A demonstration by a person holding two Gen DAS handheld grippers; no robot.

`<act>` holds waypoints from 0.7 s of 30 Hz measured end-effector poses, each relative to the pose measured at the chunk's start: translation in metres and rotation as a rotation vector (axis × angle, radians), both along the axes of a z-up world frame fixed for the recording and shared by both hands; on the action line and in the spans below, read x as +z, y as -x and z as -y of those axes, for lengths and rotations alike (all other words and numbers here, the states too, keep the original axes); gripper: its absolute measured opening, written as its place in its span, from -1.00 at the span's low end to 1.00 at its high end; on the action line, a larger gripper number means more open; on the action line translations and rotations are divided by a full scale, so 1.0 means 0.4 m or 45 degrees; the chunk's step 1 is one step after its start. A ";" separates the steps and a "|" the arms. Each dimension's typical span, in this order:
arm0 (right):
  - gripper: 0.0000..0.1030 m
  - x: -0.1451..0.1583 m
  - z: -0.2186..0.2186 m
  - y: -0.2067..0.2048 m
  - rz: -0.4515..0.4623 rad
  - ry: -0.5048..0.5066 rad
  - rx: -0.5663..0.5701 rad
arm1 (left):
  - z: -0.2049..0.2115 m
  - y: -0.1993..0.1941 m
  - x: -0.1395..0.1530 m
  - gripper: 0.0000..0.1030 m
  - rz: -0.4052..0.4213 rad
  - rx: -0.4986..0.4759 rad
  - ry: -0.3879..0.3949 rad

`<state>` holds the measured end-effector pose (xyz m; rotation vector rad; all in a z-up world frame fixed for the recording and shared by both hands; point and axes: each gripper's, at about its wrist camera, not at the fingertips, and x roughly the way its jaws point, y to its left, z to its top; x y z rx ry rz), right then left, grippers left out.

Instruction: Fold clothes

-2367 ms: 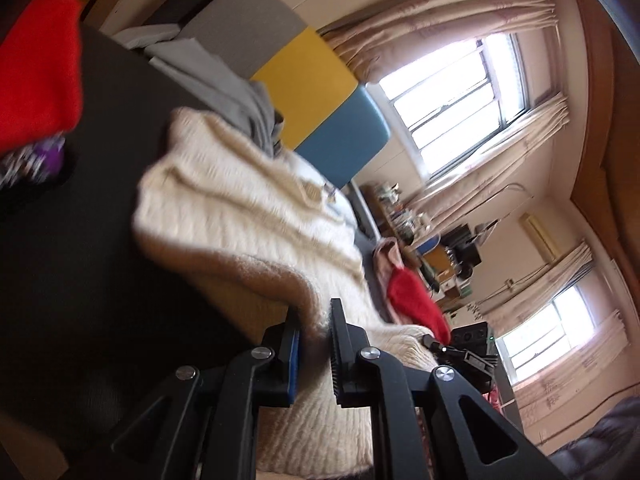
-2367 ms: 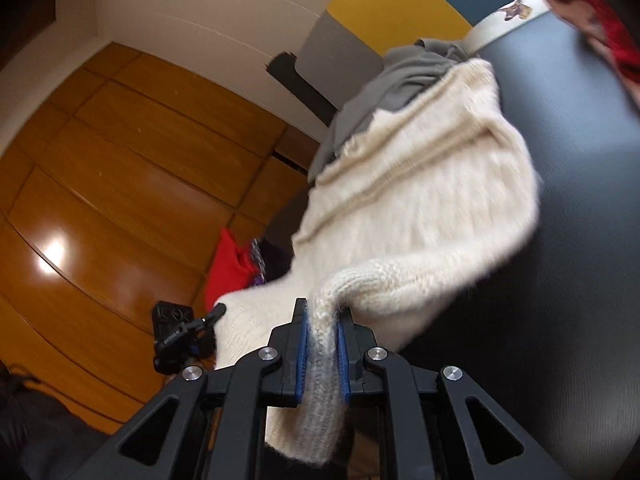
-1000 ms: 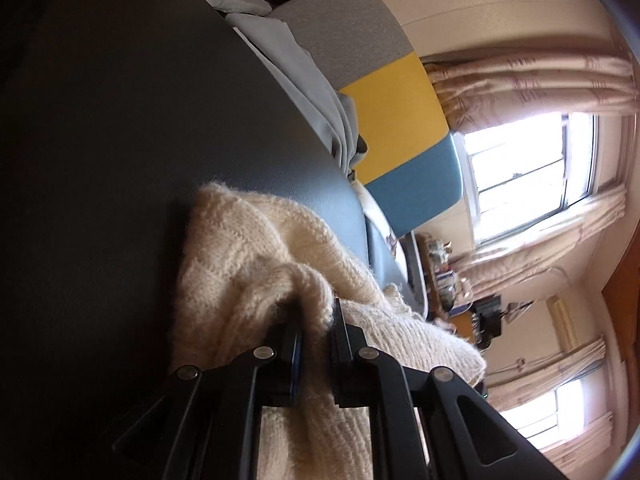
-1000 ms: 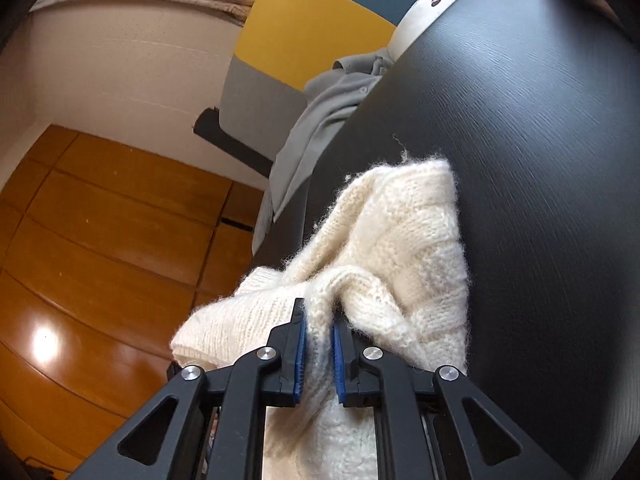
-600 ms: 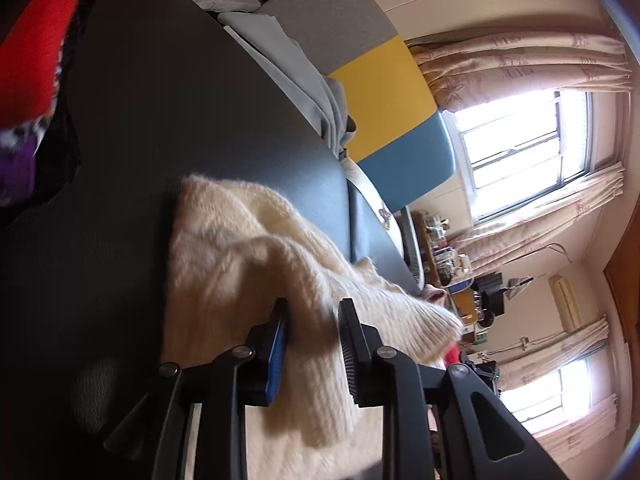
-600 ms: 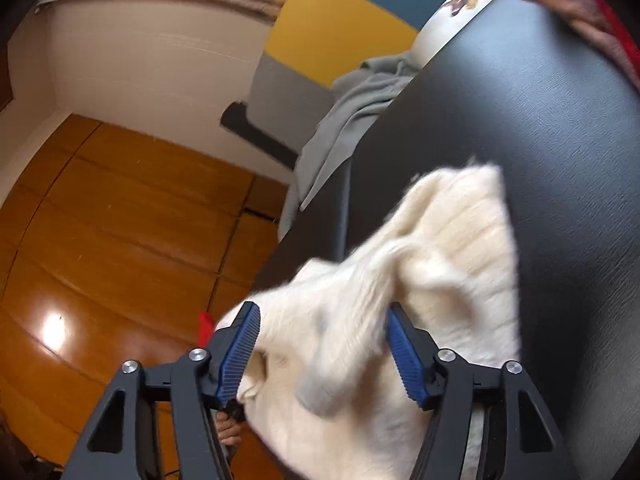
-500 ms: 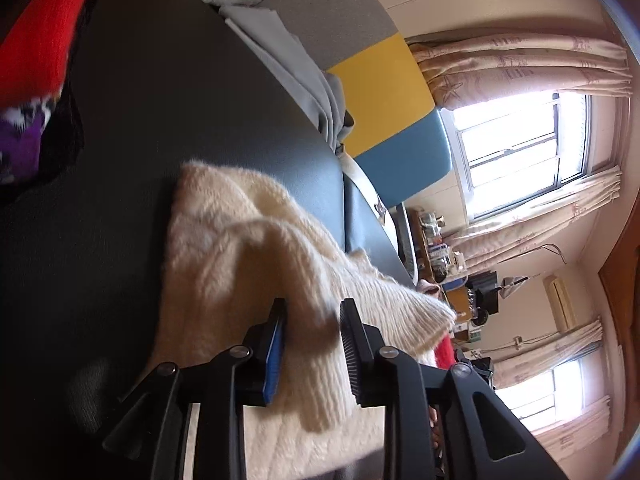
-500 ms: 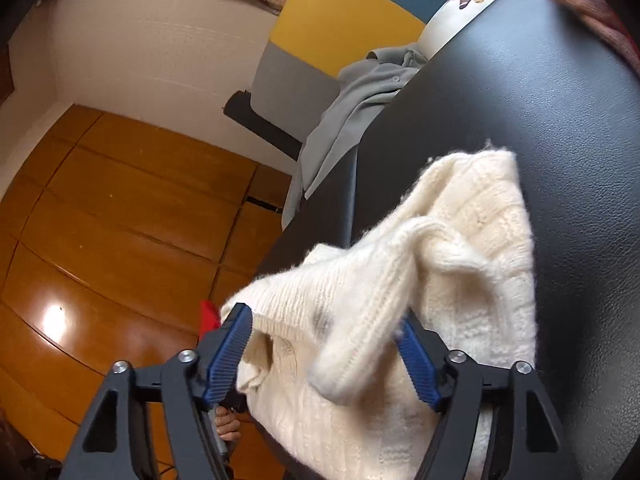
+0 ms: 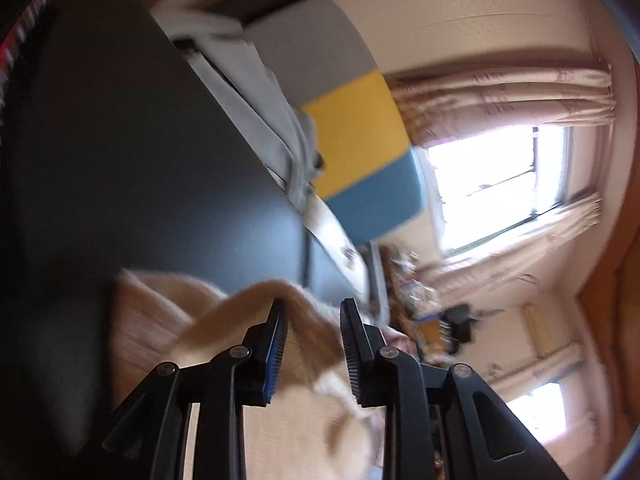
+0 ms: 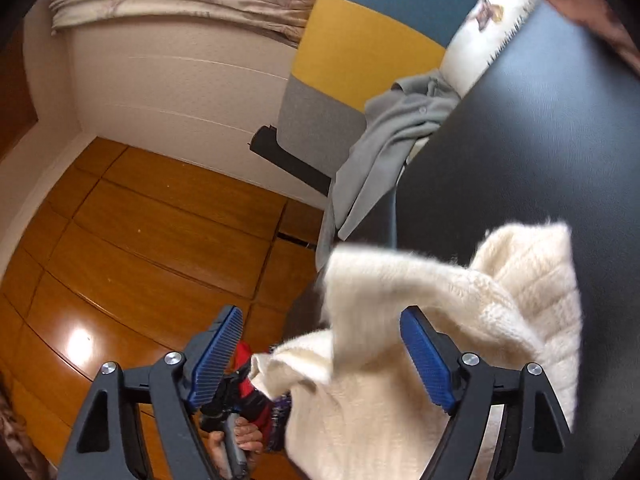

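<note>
Cream sweater [image 10: 460, 320] fold between opening right tongs [image 10: 324, 352], unpinched

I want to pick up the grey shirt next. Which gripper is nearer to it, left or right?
Hard to call. The grey shirt hangs over the black surface's far edge, well beyond both: left gripper and right gripper, opening, both sit at the cream sweater.

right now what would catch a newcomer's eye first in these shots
The fluffy cream sweater, bunched on the black table, fills the lower right of the right wrist view. Behind it stands a grey, yellow and blue panel, with a grey garment draped over the table's far edge.
</note>
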<state>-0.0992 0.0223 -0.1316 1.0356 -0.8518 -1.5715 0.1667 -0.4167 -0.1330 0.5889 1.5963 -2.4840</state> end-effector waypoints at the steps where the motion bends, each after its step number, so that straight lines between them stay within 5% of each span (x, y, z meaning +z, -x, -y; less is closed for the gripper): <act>1: 0.61 0.005 -0.006 -0.004 -0.021 -0.018 0.001 | -0.001 -0.011 -0.001 -0.50 0.027 0.010 0.038; 8: 0.52 0.004 -0.074 -0.066 -0.244 -0.372 -0.022 | -0.042 -0.119 -0.055 -0.41 0.247 -0.073 0.247; 12: 0.18 -0.016 -0.094 -0.079 -0.325 -0.549 -0.057 | -0.076 -0.119 -0.086 -0.37 0.295 -0.137 0.295; 21: 0.10 -0.026 -0.022 -0.083 -0.530 -0.848 -0.031 | -0.103 -0.053 -0.091 -0.34 0.351 -0.197 0.397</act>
